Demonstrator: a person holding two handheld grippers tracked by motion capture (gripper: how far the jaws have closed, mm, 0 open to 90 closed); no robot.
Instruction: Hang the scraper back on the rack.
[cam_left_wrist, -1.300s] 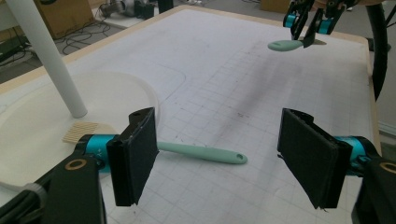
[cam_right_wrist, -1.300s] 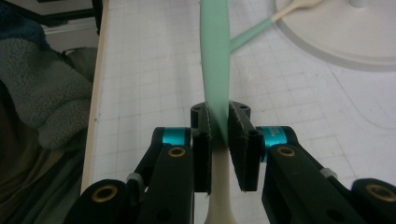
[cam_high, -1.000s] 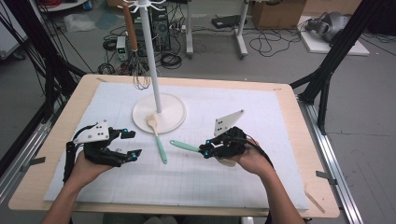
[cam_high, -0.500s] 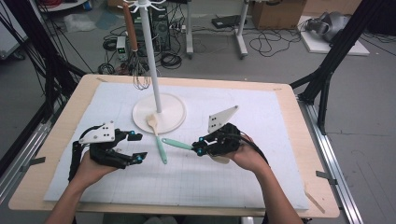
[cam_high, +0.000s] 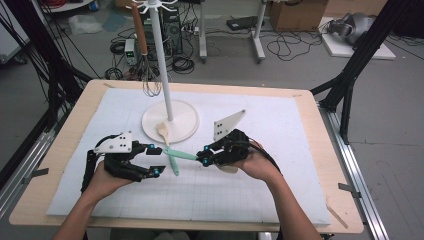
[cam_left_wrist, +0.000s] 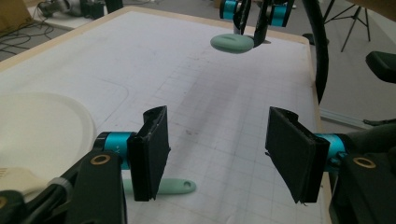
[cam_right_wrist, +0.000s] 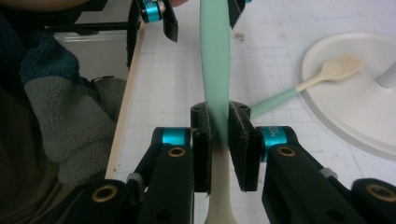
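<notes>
Utensil in grip: a mint-handled utensil is held above the desk by the right claw, its green end pointing toward the left claw; I judge it is offered for a handover
Desk: a wooden desk under a white gridded mat; the mat gives a soft, flat place for the tools
Stand: a white rack rises from a round base; a whisk hangs on it, so the hooks are probably where the tools belong
Right claw: clamped narrow on the handle, one pad on each flat side; this keeps the handle level and free at its tip
Left claw: jaws about half apart and just been closing, nothing between them; it faces the green tip, well apart
Brush: a mint-handled brush lies with bristles on the base and handle on the mat, between the claws
</notes>
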